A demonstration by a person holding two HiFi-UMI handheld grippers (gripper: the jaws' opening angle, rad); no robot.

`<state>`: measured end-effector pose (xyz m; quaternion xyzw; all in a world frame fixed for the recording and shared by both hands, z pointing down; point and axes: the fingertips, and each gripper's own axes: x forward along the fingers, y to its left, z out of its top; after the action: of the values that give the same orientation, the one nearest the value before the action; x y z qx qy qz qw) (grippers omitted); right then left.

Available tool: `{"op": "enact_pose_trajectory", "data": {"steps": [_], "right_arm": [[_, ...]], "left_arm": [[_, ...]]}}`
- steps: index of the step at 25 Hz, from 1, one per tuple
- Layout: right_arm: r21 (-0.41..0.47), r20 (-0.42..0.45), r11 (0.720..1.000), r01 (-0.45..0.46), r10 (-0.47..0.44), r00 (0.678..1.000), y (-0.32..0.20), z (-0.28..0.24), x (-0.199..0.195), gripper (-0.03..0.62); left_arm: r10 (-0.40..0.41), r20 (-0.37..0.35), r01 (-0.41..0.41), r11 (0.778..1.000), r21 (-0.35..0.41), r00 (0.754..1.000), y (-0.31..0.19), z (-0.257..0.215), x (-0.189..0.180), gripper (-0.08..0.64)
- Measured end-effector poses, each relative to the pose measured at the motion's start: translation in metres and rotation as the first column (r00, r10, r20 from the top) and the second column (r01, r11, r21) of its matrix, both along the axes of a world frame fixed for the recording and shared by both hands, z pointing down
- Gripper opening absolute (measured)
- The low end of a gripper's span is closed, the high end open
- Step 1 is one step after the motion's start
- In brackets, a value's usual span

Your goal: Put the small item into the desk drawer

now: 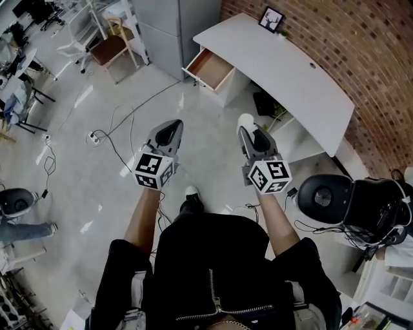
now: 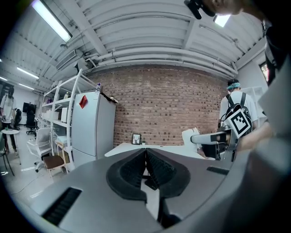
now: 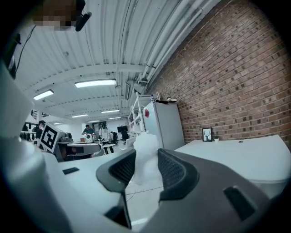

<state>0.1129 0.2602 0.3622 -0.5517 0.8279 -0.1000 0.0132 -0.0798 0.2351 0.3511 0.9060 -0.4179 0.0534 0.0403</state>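
A small white crumpled item (image 3: 146,157) sits between the ribbed pads of my right gripper (image 3: 146,169), which is shut on it; in the head view the white item (image 1: 245,120) pokes out past that right gripper (image 1: 250,131). My left gripper (image 1: 169,131) is held beside it at the same height, with its jaws together and nothing between them (image 2: 145,164). Ahead stands a white desk (image 1: 277,71) against the brick wall, and its drawer (image 1: 208,69) is pulled out, showing a brown inside. Both grippers are well short of the drawer, over the floor.
A grey cabinet (image 1: 169,29) stands left of the desk. A wooden chair (image 1: 111,46) is further left. Cables and a power strip (image 1: 95,137) lie on the floor. A black round stool (image 1: 324,197) and black gear (image 1: 377,206) sit at my right. A picture frame (image 1: 271,19) stands on the desk.
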Motion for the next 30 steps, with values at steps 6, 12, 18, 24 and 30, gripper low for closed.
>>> {"op": "enact_pose_trajectory", "data": {"steps": [6,12,18,24,30], "right_arm": [[0.007,-0.003,0.999,-0.039,0.039,0.999,-0.047,-0.006,-0.024,0.15],[-0.003,-0.003,0.997,-0.078,0.078,0.997,-0.071,0.0,-0.038,0.152],[-0.004,-0.027,0.996,-0.091,0.091,0.996,-0.091,0.0,-0.039,0.15],[-0.003,-0.02,0.995,-0.096,0.096,0.995,-0.113,0.001,-0.033,0.15],[-0.022,-0.004,0.995,-0.101,0.101,0.995,-0.143,0.016,-0.022,0.15]], "left_arm": [[0.042,-0.003,-0.042,0.999,0.003,0.999,-0.055,-0.001,-0.023,0.02],[0.078,-0.003,-0.078,0.997,0.004,0.997,-0.091,0.001,-0.035,0.021],[0.094,-0.012,-0.094,0.996,0.003,0.995,-0.117,0.002,-0.038,0.021],[0.106,-0.009,-0.106,0.994,-0.005,0.994,-0.141,0.006,-0.027,0.02],[0.116,0.012,-0.116,0.993,-0.022,0.993,-0.169,0.017,-0.015,0.021]]}}
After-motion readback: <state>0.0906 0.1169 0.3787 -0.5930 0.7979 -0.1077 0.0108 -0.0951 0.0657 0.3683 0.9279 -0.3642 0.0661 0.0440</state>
